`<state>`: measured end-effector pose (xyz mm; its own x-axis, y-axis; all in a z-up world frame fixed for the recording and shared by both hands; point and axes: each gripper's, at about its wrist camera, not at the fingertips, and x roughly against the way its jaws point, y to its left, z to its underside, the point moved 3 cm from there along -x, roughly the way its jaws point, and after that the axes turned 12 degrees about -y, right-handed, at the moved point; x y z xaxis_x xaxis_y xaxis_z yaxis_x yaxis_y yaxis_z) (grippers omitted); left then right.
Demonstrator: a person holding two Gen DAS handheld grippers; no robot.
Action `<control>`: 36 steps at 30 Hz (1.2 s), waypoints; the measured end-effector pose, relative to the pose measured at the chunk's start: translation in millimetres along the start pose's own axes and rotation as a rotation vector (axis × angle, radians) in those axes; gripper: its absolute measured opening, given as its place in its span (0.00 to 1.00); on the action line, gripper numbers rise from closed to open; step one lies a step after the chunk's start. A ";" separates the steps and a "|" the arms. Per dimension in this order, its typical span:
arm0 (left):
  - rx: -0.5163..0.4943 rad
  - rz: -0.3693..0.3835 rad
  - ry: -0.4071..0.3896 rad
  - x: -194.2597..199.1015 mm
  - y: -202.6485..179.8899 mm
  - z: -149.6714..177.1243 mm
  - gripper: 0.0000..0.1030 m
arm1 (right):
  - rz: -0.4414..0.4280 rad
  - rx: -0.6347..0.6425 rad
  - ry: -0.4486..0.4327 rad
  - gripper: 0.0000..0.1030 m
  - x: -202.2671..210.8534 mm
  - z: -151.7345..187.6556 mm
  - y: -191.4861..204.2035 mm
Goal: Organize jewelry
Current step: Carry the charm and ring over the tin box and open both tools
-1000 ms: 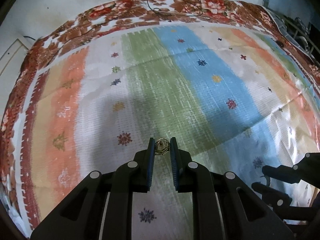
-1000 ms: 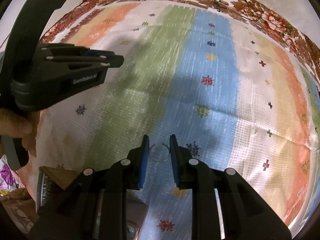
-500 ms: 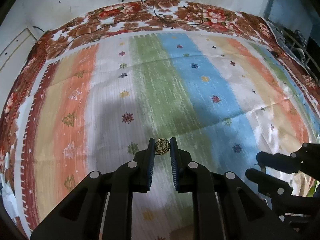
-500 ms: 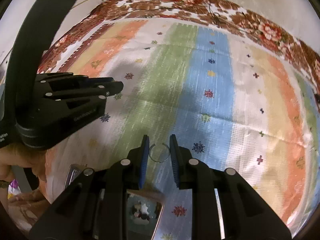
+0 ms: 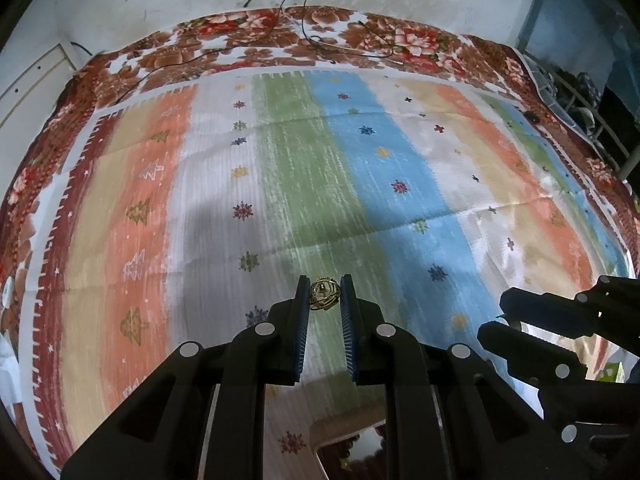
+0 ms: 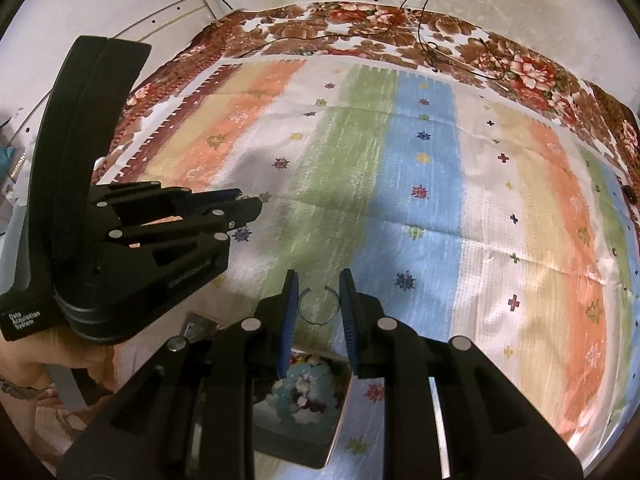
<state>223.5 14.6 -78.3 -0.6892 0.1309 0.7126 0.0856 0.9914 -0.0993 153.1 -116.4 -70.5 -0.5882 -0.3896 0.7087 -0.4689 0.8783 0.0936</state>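
Note:
My left gripper (image 5: pixel 324 294) is shut on a small gold ring (image 5: pixel 325 293) with an openwork top, held above the striped cloth (image 5: pixel 320 184). In the right wrist view my right gripper (image 6: pixel 319 306) is shut on a thin silver open ring (image 6: pixel 319 306), pinched across its width. Below and behind its fingers lies an open jewelry box (image 6: pixel 304 404) with pale beads and small pieces inside. The left gripper (image 6: pixel 240 204) shows at the left of that view, held by a hand (image 6: pixel 72 364). The right gripper's fingers (image 5: pixel 520 316) reach in at the lower right of the left wrist view.
A floral brown and red bedsheet (image 5: pixel 320 40) borders the striped cloth, with thin black cables (image 5: pixel 340 42) lying on it near the wall. A corner of the box (image 5: pixel 352 448) shows under my left gripper. Dark clutter and a rack (image 5: pixel 576 96) stand at the far right.
Both grippers have lifted and drawn back with their rings still held. More of the cloth shows, and the jewelry box has come into view beneath them.

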 end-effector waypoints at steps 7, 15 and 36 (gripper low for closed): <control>0.026 0.030 -0.016 20.7 -1.3 9.9 0.14 | -0.005 -0.009 -0.004 0.22 9.3 4.9 3.0; 0.058 0.055 -0.034 41.8 -4.9 22.7 0.14 | -0.015 -0.035 -0.026 0.22 30.3 14.1 2.0; 0.066 0.136 -0.042 85.5 -31.1 65.7 0.14 | -0.057 -0.086 -0.030 0.22 58.6 40.2 12.3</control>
<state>114.7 -5.6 -59.9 -0.7045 0.2617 0.6597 0.1332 0.9618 -0.2393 86.3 -139.6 -55.9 -0.5820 -0.4463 0.6798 -0.4443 0.8747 0.1938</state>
